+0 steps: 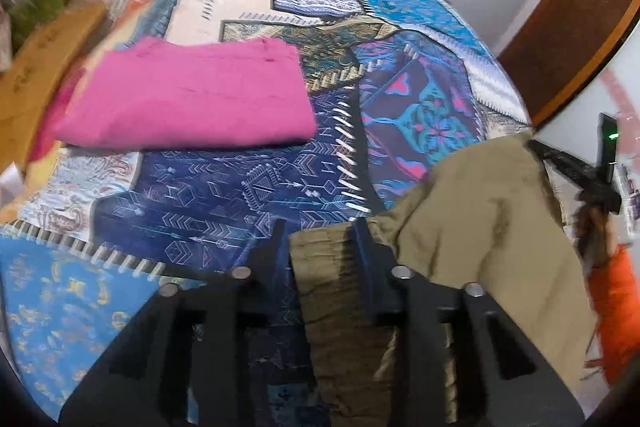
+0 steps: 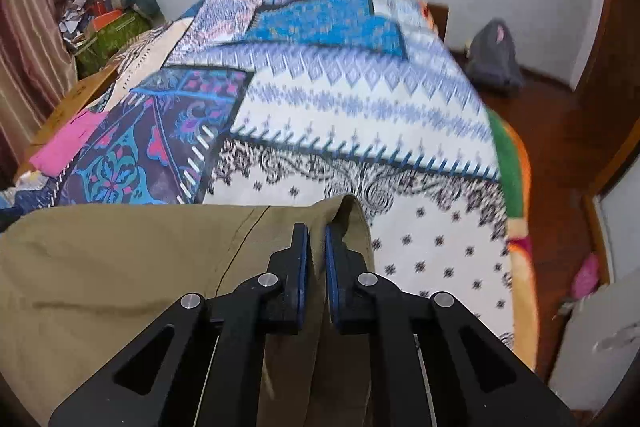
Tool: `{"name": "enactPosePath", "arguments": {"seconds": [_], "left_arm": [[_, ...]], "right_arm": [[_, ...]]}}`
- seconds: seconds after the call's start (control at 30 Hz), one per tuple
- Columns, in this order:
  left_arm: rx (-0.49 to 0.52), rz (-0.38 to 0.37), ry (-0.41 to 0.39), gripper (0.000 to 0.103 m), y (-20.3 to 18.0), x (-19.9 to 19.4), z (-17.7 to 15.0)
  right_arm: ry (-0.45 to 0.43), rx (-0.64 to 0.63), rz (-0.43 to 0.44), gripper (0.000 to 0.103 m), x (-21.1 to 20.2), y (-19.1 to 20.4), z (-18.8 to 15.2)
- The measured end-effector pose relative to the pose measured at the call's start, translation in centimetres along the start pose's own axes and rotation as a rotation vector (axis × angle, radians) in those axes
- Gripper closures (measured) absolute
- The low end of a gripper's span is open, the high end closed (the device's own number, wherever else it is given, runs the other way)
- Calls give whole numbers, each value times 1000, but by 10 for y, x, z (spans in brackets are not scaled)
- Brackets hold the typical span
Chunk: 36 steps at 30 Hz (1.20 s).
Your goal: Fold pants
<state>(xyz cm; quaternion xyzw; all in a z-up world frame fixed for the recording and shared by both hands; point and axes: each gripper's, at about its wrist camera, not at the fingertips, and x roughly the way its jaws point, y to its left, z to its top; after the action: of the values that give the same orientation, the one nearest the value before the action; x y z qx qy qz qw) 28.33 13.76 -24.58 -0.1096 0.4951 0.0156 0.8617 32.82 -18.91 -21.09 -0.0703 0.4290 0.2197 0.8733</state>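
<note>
Khaki pants (image 2: 120, 267): soft matte cotton-type weave, w/ a thin dark seam line curving across the panel, filling lower left of the right wrist view. Right gripper (image 2: 316, 259), black plastic w/ blue pads, is pinched tight on a bunched fold of that cloth at lower centre. In the left wrist view the pants (image 1: 480, 227) drape in loose folds at lower right; the ribbed, gathered waistband sits between the tongs of the left gripper (image 1: 320, 247), which stand wider apart but w/ the right finger pressed against the fabric. Can't tell if the grip is firm. Underneath, a patchwork bedspread (image 1: 240, 195), printed w/ geometric and paisley blocks. Folded pink garment (image 1: 188, 99), flat rectangle, lies upper left of that frame.
</note>
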Motion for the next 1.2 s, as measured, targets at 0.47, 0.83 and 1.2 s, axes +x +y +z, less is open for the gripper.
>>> {"name": "enactPosePath", "arguments": {"seconds": [0.47, 0.83, 1.2], "left_arm": [[123, 162, 8, 102, -13, 4, -15], [48, 81, -83, 100, -13, -59, -5], [122, -3, 5, 67, -62, -37, -24]], "right_arm": [[-1, -37, -121, 97, -4, 2, 2], [-20, 5, -32, 90, -74, -3, -10], [144, -11, 65, 89, -17, 34, -28]]}}
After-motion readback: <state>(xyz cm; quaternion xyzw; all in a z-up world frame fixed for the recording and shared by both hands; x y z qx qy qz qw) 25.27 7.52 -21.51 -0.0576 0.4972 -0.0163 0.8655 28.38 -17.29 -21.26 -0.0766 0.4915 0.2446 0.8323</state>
